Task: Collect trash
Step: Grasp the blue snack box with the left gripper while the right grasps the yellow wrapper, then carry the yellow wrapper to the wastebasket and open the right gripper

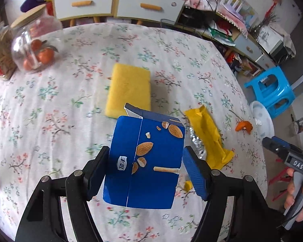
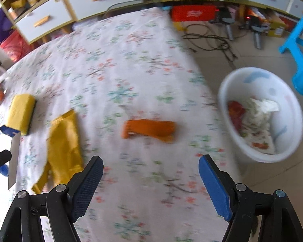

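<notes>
My left gripper [image 1: 145, 161] is shut on a blue snack box [image 1: 145, 161] with almond pictures and holds it above the floral tablecloth [image 1: 60, 121]. A yellow wrapper [image 1: 208, 137] lies just right of the box; it also shows in the right wrist view [image 2: 64, 147]. An orange peel [image 1: 243, 126] lies near the table's right edge. My right gripper [image 2: 150, 183] is open and empty above the table, with the orange peel [image 2: 149, 130] ahead of it. A white bin [image 2: 262, 115] with trash inside stands on the floor to the right.
A yellow sponge [image 1: 129, 88] lies mid-table. A glass jar of oranges [image 1: 36, 46] and another jar [image 1: 0, 54] stand at the far left. A blue stool [image 1: 272, 88] and cabinets [image 1: 115, 4] lie beyond the table. Cables [image 2: 212, 38] cross the floor.
</notes>
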A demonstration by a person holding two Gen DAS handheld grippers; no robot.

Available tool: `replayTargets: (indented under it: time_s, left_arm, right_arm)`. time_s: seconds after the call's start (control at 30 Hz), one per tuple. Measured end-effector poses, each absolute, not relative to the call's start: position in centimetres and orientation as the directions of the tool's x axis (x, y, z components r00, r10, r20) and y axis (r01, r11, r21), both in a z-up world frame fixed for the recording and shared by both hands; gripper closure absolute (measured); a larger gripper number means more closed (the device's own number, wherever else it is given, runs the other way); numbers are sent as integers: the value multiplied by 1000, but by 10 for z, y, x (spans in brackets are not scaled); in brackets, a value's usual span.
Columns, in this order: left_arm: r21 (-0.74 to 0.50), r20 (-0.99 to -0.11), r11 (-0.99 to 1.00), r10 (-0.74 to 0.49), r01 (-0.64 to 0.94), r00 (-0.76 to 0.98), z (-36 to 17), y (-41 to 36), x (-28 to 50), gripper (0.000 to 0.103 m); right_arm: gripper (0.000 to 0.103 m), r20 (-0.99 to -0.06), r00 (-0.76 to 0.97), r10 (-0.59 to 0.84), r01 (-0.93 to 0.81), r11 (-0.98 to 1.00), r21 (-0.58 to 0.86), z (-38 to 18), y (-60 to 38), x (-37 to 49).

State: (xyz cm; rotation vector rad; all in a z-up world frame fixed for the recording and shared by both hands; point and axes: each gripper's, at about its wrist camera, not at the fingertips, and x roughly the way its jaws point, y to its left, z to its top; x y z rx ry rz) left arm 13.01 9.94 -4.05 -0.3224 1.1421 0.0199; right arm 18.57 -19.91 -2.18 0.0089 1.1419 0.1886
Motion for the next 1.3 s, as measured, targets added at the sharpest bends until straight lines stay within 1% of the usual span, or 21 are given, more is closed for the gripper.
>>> replayTargets:
  time_s: [0.33,0.53,0.87,0.93,0.97,1.0,1.13,1.3]
  left_arm:
    - [-269,-892,937,-155,-223,424,-47,139,107,28]
    - [-280,-891,927,-156,-248,426,-49,157,93,28]
    - [-298,-887,919,-167,-257,430,-49,170,81,28]
    - [-299,-887,919,-167,-258,431,-48,170,81,28]
    - [-300,-886,918,-168,-258,432,-48,170,81,28]
    - [-301,-885,918,-168,-258,433,-47,169,81,28]
    - [-305,-882,918,-171,-254,439,-45,168,81,28]
    - [-308,-877,920,-175,-244,447,-41,162,84,28]
  right_arm:
    - [21,-942,299,153,-354,934,39,-59,-102,177]
    - [21,-960,251,122,-411,912,9,-83,-70,176]
    - [21,-967,236,100,-398,917,-3,-102,-51,186]
    - [23,-966,239,103,-390,921,1,-103,-50,187]
    - [29,-965,241,105,-388,922,3,-102,-49,188]
    - [31,-964,242,106,-386,922,4,-101,-46,190]
    - [33,-962,243,123,-387,922,21,-96,-45,189]
    - [33,-950,274,148,-381,924,34,-77,-54,191]
